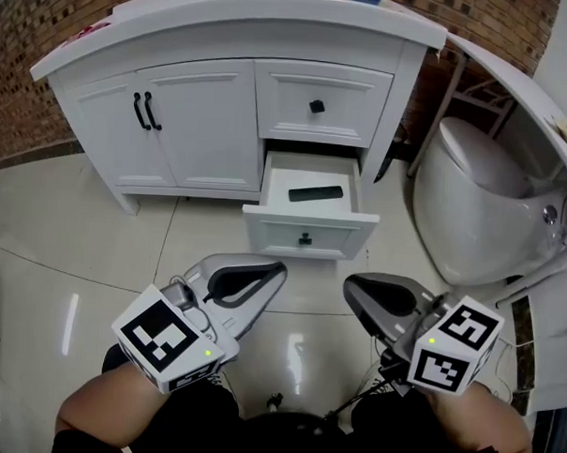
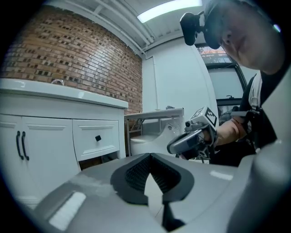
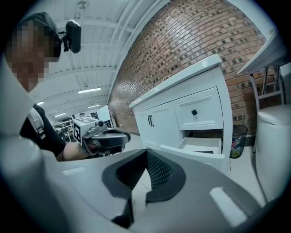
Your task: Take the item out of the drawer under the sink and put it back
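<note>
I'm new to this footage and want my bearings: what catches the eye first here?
The open drawer low in the white vanity, with a slim black item lying flat inside it. In front of it, the left hand-held gripper and right hand-held gripper hover over the tiled floor, both shut and empty. A white toilet stands at the right.

A white toilet [image 1: 473,192] stands at three o'clock in the head view, a brick wall [image 1: 23,78] runs at ten o'clock, glossy floor tiles [image 1: 48,257] spread at eight o'clock, and a dark waste bin [image 3: 237,141] sits near the toilet.
</note>
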